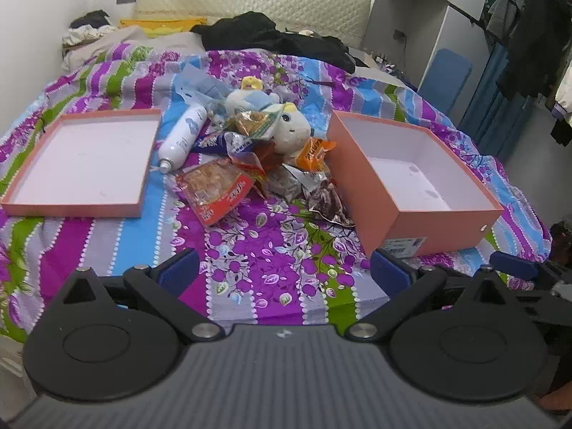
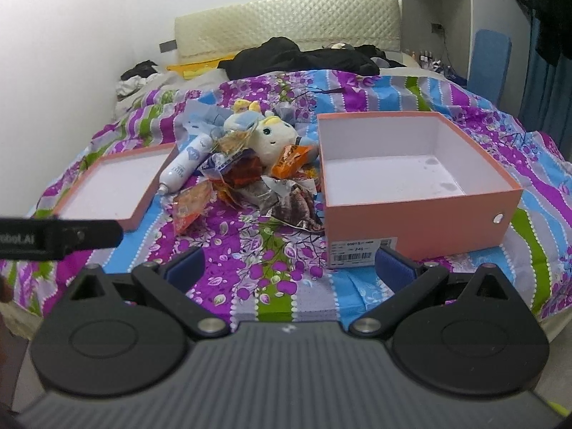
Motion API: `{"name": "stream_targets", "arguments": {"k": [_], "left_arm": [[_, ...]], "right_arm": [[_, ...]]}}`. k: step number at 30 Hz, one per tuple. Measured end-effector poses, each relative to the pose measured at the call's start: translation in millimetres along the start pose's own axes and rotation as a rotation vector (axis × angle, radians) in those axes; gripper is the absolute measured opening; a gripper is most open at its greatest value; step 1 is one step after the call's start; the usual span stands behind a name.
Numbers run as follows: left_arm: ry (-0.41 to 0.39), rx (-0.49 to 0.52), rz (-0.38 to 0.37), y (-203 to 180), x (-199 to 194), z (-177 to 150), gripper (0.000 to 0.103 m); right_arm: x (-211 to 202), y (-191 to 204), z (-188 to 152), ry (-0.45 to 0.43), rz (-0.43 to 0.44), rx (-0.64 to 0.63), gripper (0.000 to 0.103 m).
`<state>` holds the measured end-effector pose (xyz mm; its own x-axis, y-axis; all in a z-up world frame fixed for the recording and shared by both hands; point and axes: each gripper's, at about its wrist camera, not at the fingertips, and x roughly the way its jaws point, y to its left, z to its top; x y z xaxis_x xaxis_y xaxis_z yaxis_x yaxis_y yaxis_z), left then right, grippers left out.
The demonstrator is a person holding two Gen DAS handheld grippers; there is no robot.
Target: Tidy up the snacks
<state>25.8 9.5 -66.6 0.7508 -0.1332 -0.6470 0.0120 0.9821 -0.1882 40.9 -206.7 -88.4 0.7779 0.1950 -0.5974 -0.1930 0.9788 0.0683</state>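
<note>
A heap of snack packets lies mid-bed: a red packet [image 1: 214,193] [image 2: 189,205] at its front left, an orange one [image 1: 314,153] [image 2: 291,159], a dark crinkled one [image 1: 325,200] [image 2: 293,207]. A plush toy [image 1: 282,125] [image 2: 266,136] and a white bottle [image 1: 182,137] [image 2: 186,162] lie among them. An empty pink box [image 1: 447,225] [image 2: 422,221] stands right of the heap, its shallow lid [image 1: 71,209] [image 2: 139,214] left. My left gripper [image 1: 286,271] and right gripper [image 2: 289,270] are both open, empty, near the bed's front edge.
The floral bedspread [image 1: 271,279] [image 2: 271,271] covers the bed. Black clothes [image 1: 271,34] [image 2: 304,57] and a yellow item [image 1: 161,25] lie by the padded headboard [image 1: 250,0]. A blue chair [image 1: 445,75] [image 2: 488,64] and hanging clothes [image 1: 532,32] stand right.
</note>
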Motion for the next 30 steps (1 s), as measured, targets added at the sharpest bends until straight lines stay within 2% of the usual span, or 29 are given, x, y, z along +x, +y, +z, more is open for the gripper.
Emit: {"name": "stream_targets", "arguments": {"k": [6, 9, 11, 12, 21, 28, 30], "left_arm": [[0.016, -0.039, -0.026, 15, 21, 0, 0.102], [0.025, -0.072, -0.025, 27, 35, 0, 0.102], [0.034, -0.090, -0.019, 35, 43, 0, 0.102], [0.035, -0.097, -0.016, 39, 48, 0, 0.102], [0.049, -0.163, 0.034, 82, 96, 9, 0.101], [0.050, -0.205, 0.065, 115, 154, 24, 0.101], [0.054, -0.221, 0.073, 124, 173, 28, 0.099]], "right_arm": [[18, 2, -1, 0.026, 0.011, 0.026, 0.103], [30, 7, 0, 0.031, 0.028, 0.019, 0.090], [39, 12, 1, 0.038, 0.030, 0.000, 0.075], [44, 16, 2, 0.038, 0.032, -0.017, 0.072], [94, 42, 10, 0.017, 0.053, -0.135, 0.071], [146, 52, 14, -0.032, 0.004, -0.275, 0.070], [163, 56, 14, -0.038, -0.021, -0.329, 0.070]]}}
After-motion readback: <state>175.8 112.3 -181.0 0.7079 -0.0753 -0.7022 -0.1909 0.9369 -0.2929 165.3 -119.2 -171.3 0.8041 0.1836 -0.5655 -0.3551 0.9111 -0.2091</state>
